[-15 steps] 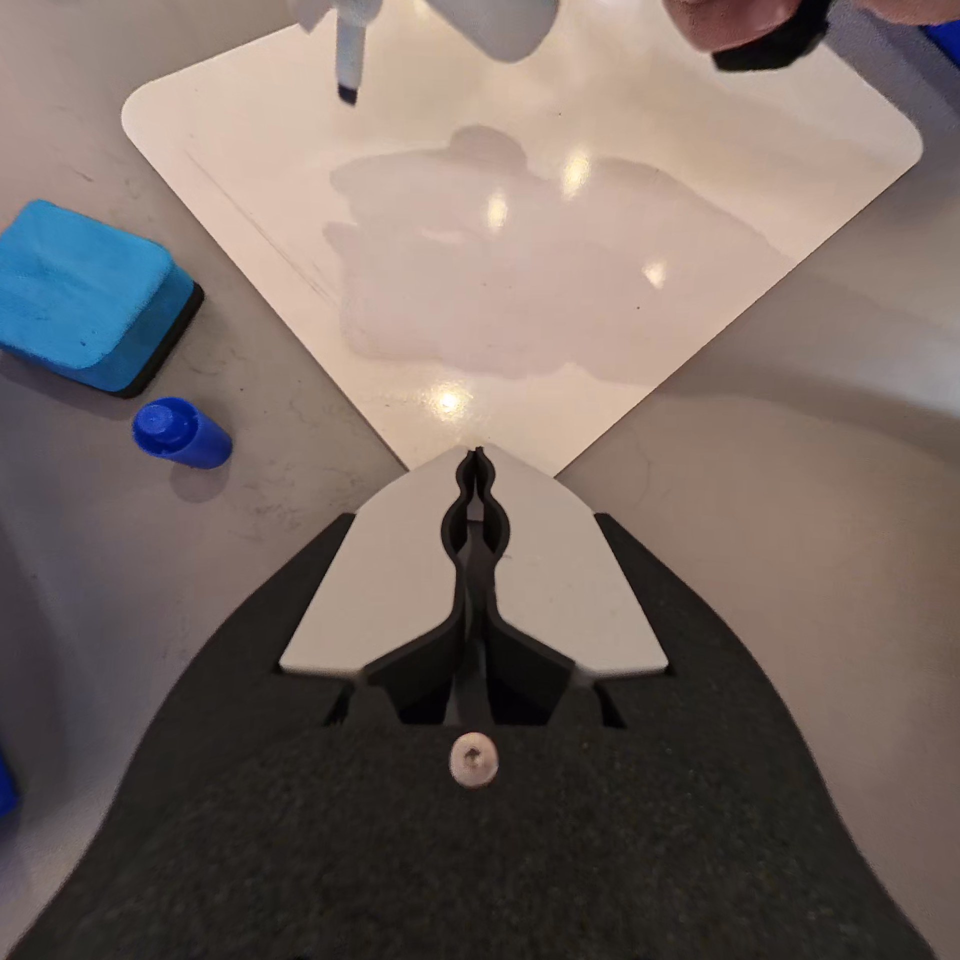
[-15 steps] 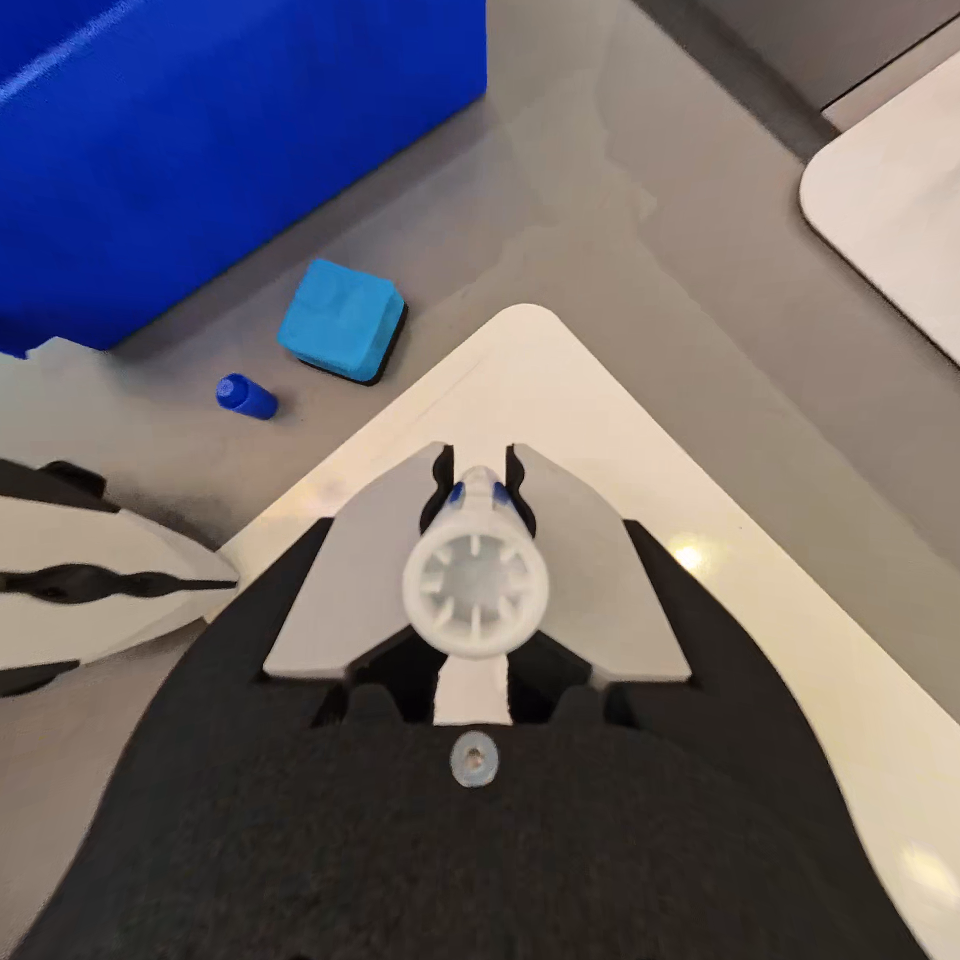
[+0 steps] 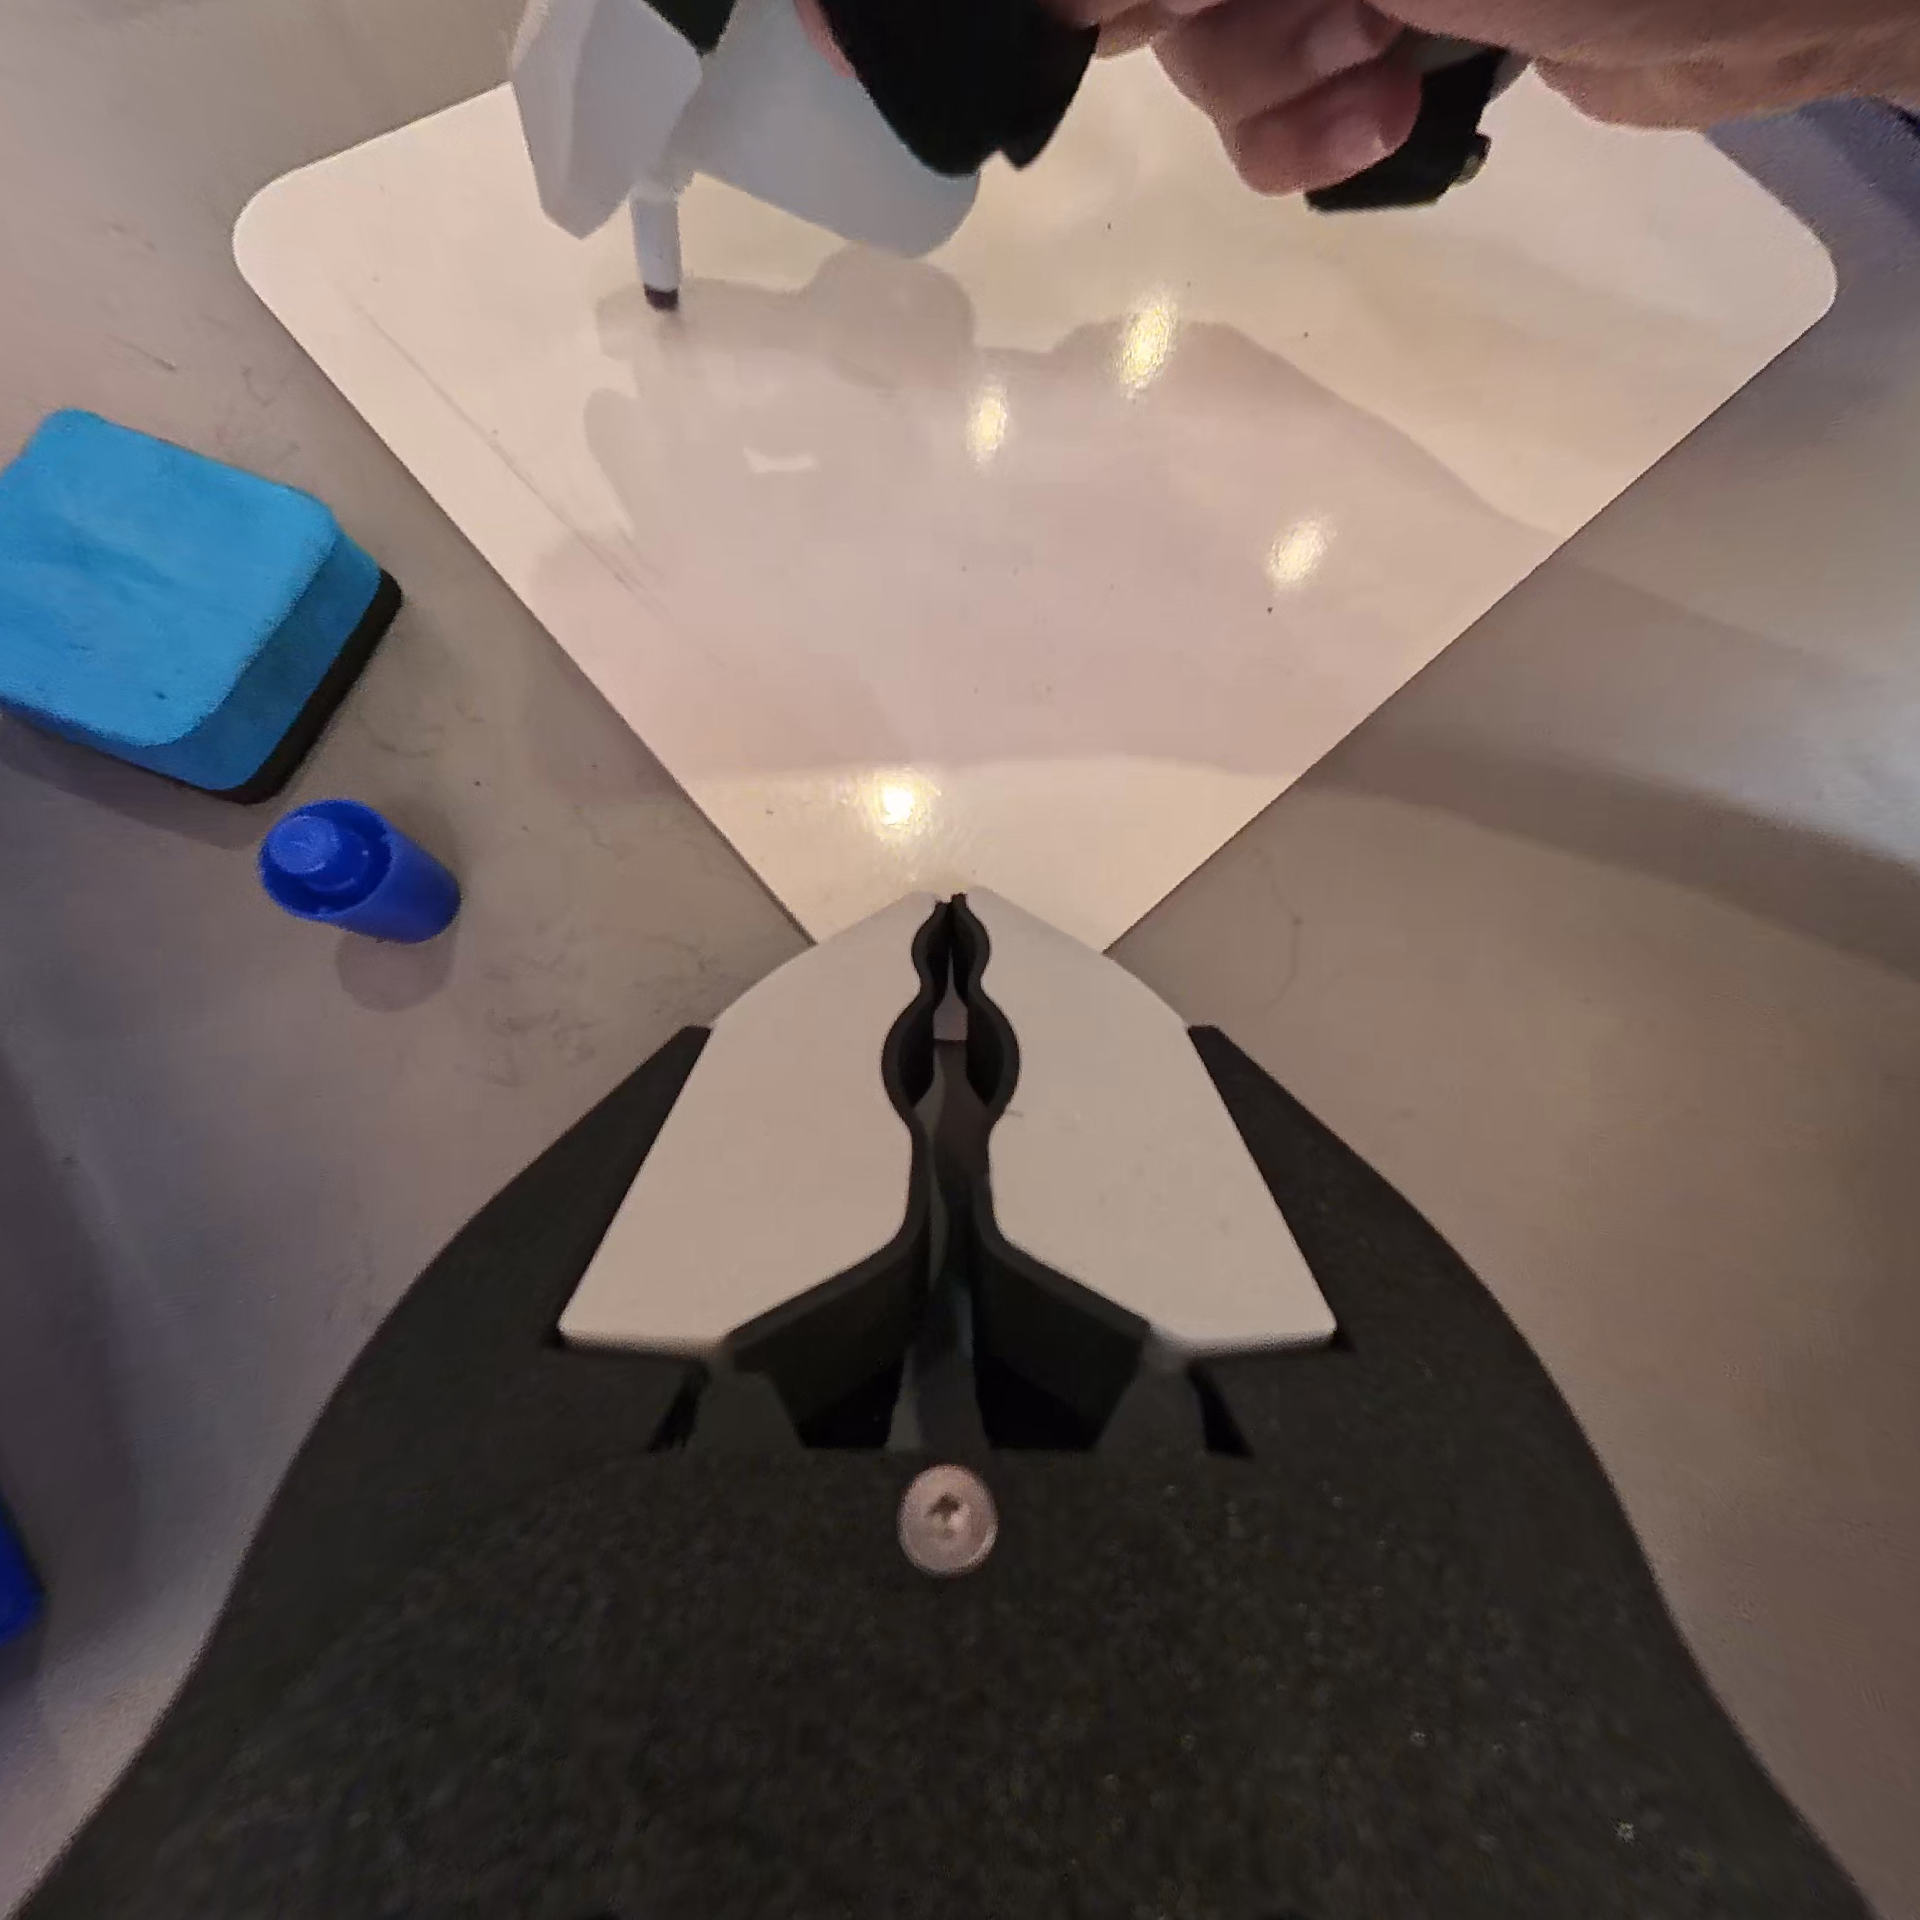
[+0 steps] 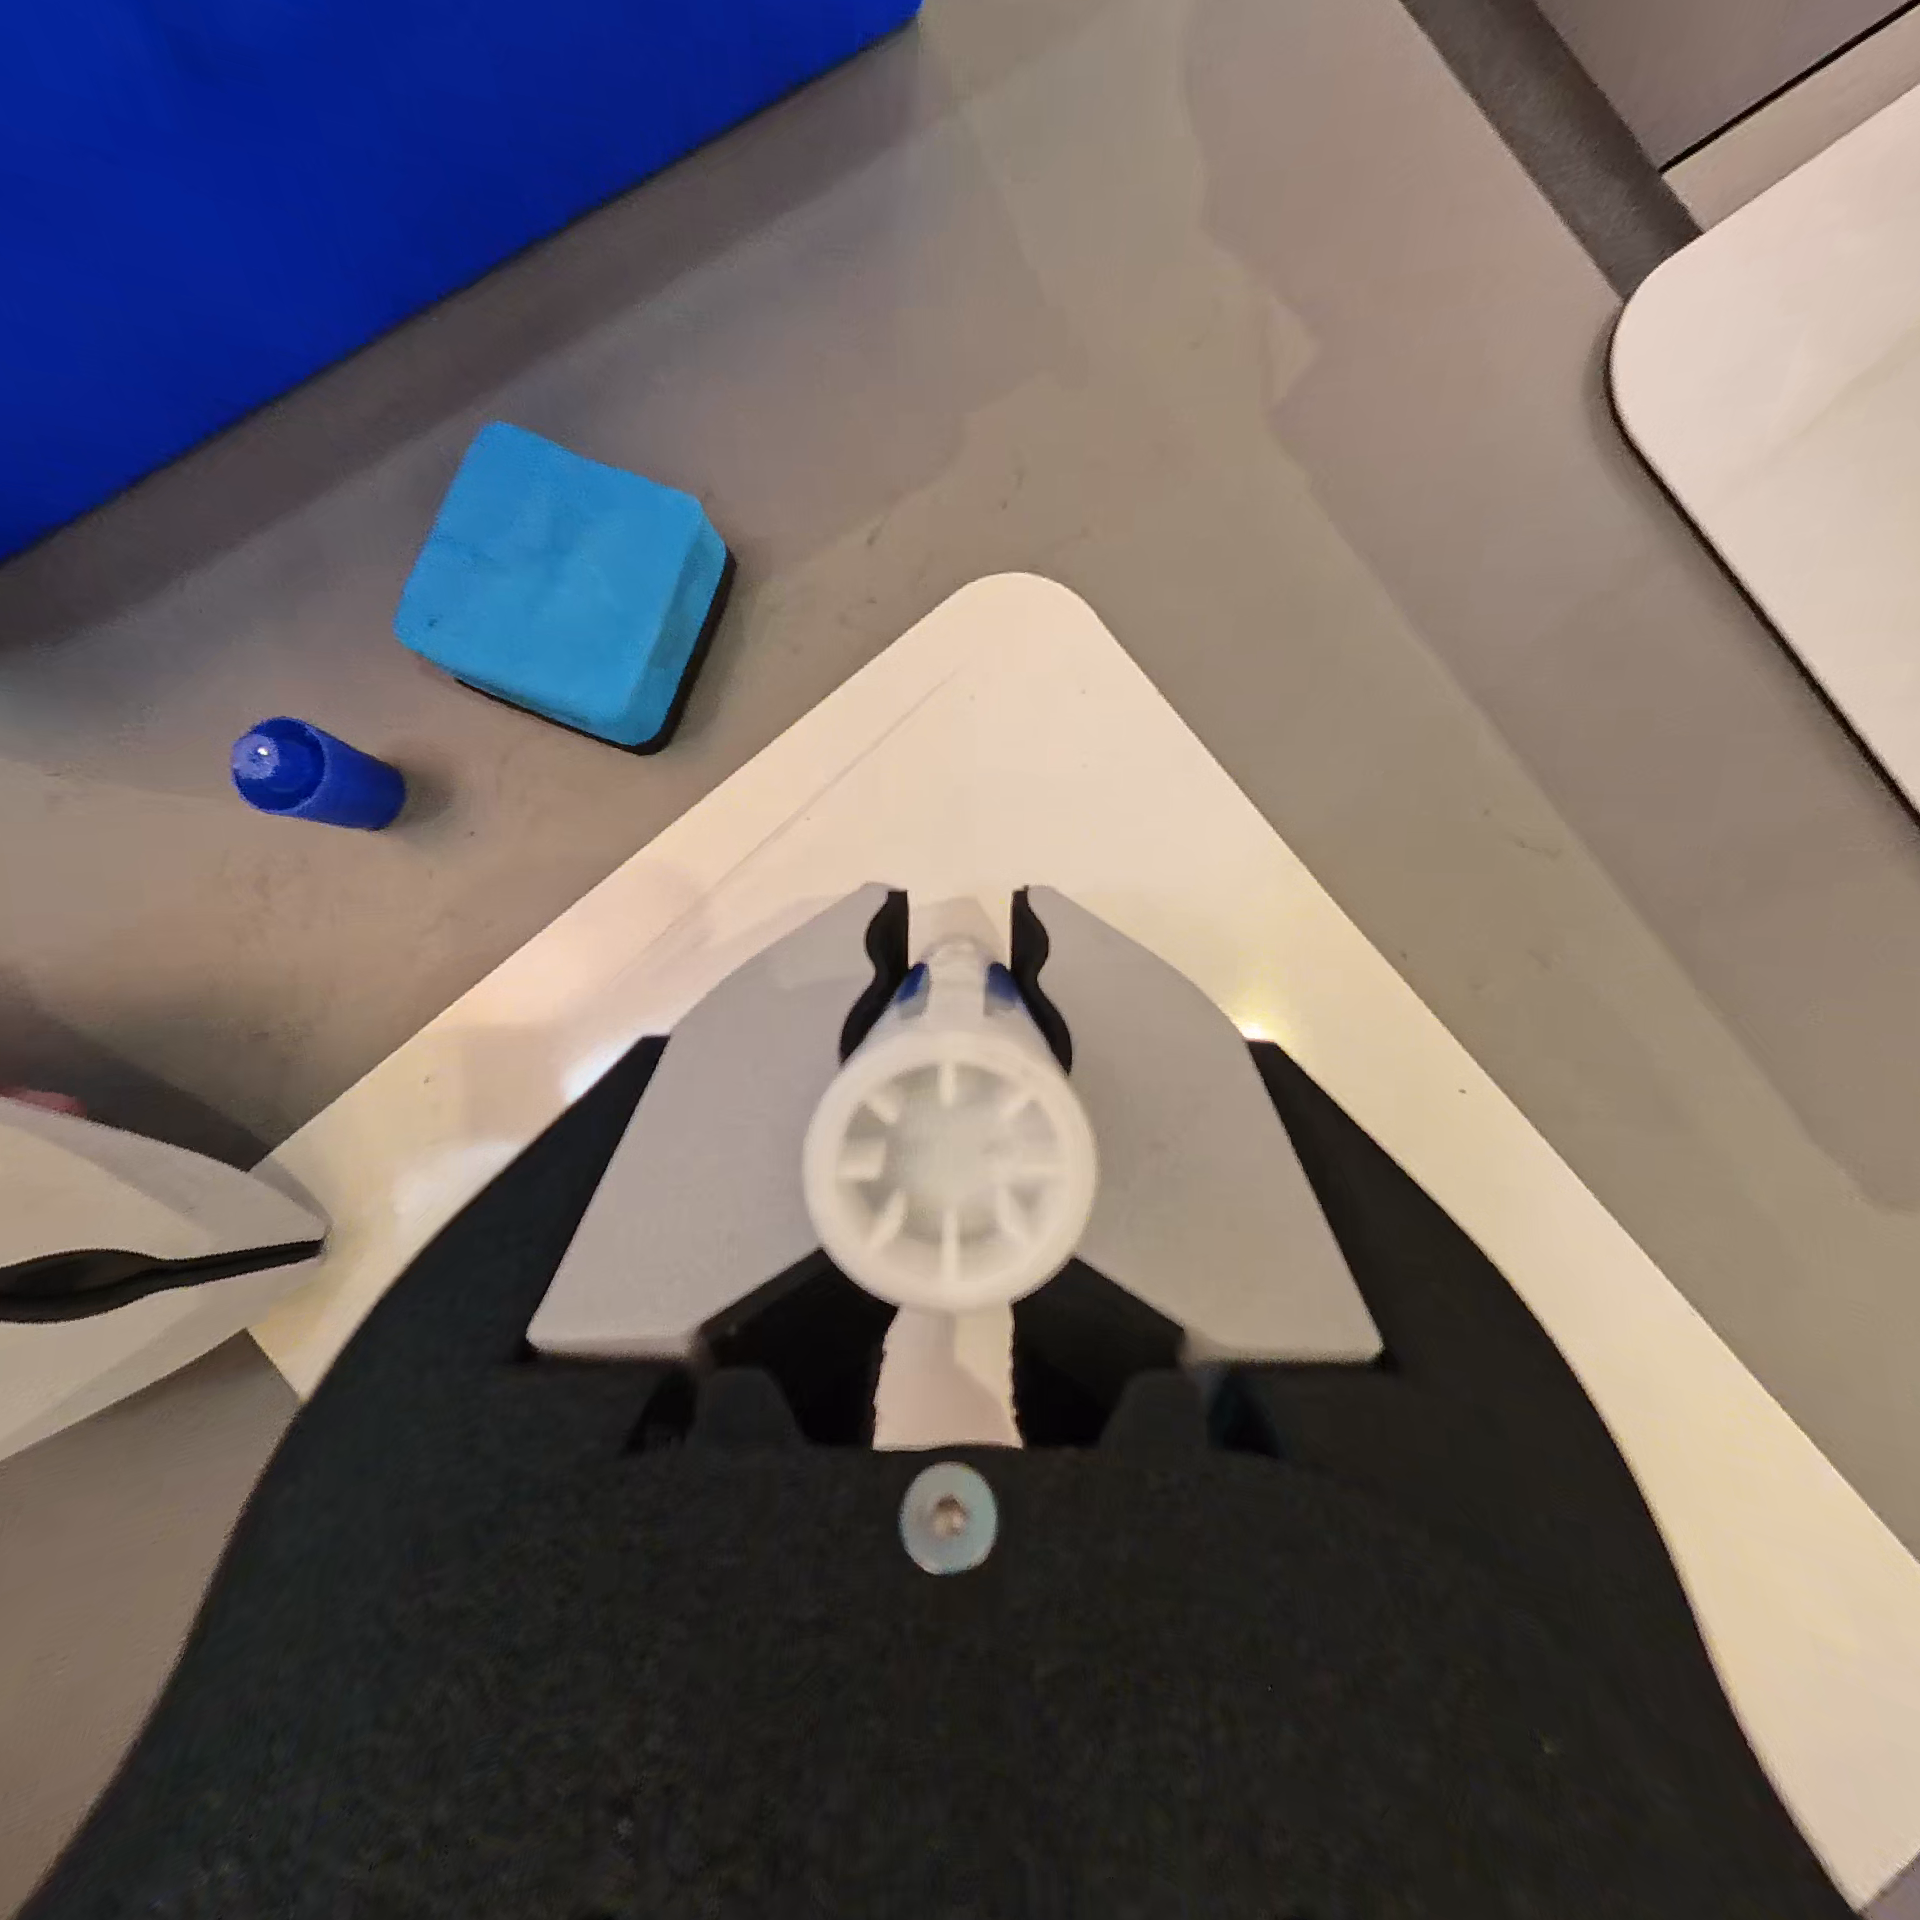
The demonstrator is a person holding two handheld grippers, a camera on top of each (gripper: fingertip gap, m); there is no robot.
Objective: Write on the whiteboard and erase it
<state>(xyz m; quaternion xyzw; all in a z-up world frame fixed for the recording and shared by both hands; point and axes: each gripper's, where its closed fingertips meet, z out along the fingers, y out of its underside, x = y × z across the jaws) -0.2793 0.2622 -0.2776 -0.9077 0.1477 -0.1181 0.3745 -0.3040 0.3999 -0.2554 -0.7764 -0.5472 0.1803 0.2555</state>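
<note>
A blank white whiteboard lies on the grey table, also in the right wrist view. My right gripper is shut on a white marker, seen end-on. In the left wrist view the marker's dark tip points down at the board's far left corner, at or just above the surface. My left gripper is shut and empty, its tips over the board's near corner. A light blue eraser and a blue marker cap lie left of the board.
A large blue box stands behind the eraser and cap. A second white board lies at the far right. A hand holds the right gripper's handle. The left gripper's fingers show at the left edge.
My right gripper has come down and toward the board's far left corner, bringing the marker tip close to the surface. My left gripper has stayed in place.
</note>
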